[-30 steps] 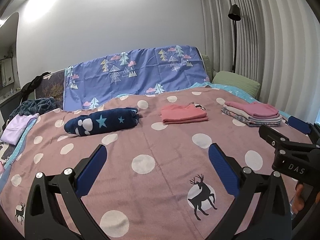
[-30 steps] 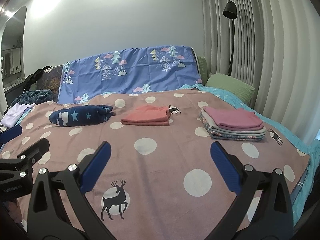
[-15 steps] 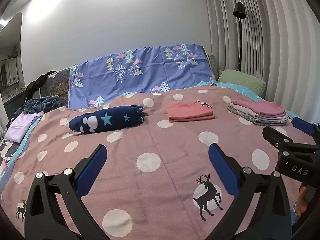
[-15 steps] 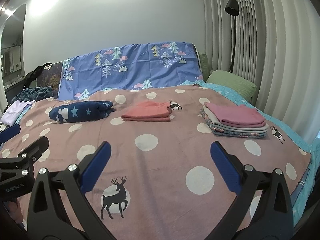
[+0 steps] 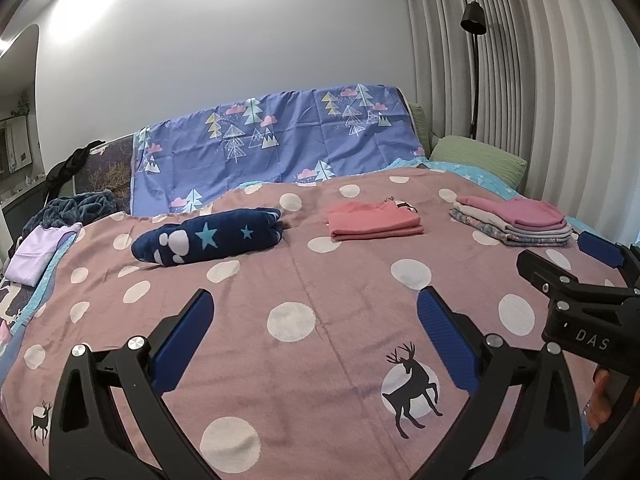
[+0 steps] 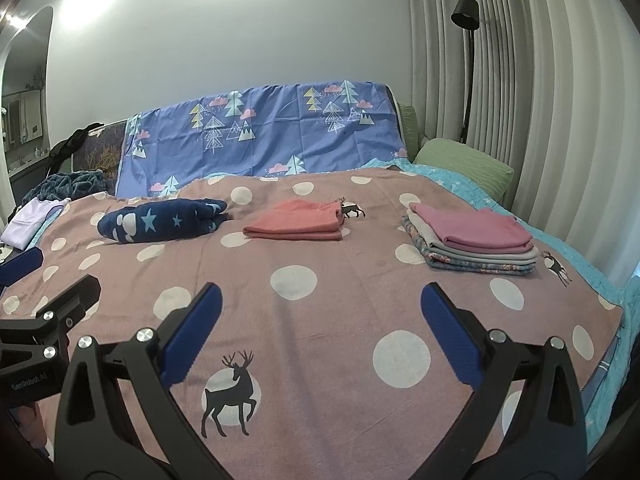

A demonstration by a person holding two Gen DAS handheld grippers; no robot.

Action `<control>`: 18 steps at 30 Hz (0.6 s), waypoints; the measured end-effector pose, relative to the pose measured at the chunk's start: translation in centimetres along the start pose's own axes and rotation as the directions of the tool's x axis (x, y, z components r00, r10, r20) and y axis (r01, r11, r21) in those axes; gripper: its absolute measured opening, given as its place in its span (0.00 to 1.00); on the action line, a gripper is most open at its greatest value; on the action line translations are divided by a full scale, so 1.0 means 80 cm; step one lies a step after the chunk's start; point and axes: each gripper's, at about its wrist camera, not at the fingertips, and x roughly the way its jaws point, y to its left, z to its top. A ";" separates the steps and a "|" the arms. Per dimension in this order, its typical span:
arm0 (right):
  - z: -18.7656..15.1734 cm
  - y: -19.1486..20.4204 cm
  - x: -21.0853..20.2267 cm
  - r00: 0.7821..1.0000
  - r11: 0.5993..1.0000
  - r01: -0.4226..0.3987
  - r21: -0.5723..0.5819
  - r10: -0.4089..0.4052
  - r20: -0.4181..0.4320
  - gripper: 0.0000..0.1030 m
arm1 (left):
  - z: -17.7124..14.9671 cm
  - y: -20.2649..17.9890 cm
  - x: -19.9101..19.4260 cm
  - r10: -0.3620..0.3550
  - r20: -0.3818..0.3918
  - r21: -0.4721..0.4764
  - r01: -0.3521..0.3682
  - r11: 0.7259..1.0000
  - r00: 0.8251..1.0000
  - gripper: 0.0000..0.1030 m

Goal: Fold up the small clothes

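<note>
A folded salmon garment (image 5: 374,223) (image 6: 296,225) lies mid-bed on the pink polka-dot blanket (image 5: 304,280). A stack of folded clothes with a pink one on top (image 5: 516,222) (image 6: 472,240) sits at the right. A rolled navy star-print garment (image 5: 208,242) (image 6: 164,221) lies at the left. My left gripper (image 5: 314,316) is open and empty above the near blanket. My right gripper (image 6: 320,312) is open and empty, beside the left; it also shows in the left wrist view (image 5: 576,276).
A blue tree-print sheet (image 5: 272,148) covers the headboard. A green pillow (image 5: 478,158) and a floor lamp (image 5: 474,20) stand at the far right by the curtains. A lilac garment (image 5: 34,254) and dark clothes (image 5: 76,206) lie at the far left edge.
Both grippers have tilted or dropped a little, so the bed sits slightly lower in view. Both stay open and empty. No clothes have moved.
</note>
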 end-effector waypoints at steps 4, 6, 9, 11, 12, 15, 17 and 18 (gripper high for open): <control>0.000 0.000 0.000 1.000 1.000 0.000 0.000 0.000 -0.001 0.98 | 0.000 0.001 0.000 0.000 0.000 -0.002 0.000 1.000 1.000 0.99; 0.000 0.001 0.002 1.000 1.000 0.000 0.000 0.000 -0.002 0.98 | 0.001 0.001 0.000 0.001 0.000 -0.001 -0.001 1.000 1.000 0.99; 0.000 0.001 0.002 1.000 1.000 -0.001 0.001 0.001 -0.002 0.98 | 0.001 0.000 0.000 0.000 0.000 0.002 0.000 1.000 1.000 0.99; 0.000 0.001 0.001 1.000 1.000 -0.001 0.000 0.001 -0.002 0.98 | 0.001 0.000 0.000 -0.002 0.000 0.005 0.002 1.000 1.000 0.99; 0.000 0.001 0.001 1.000 1.000 -0.001 -0.001 0.001 -0.001 0.98 | 0.001 -0.001 0.000 -0.003 0.000 0.005 0.003 1.000 1.000 0.99; 0.000 0.001 0.002 1.000 1.000 0.001 0.000 -0.001 -0.002 0.98 | 0.001 -0.001 0.000 -0.005 0.001 0.004 0.005 1.000 1.000 0.99; 0.000 0.000 0.002 1.000 1.000 0.000 -0.001 0.000 -0.001 0.98 | 0.001 -0.001 0.000 -0.005 0.001 0.005 0.005 1.000 1.000 0.99; 0.000 0.000 0.002 1.000 1.000 -0.001 -0.001 0.001 -0.001 0.98 | 0.001 -0.001 0.000 -0.005 0.001 0.005 0.005 1.000 1.000 0.99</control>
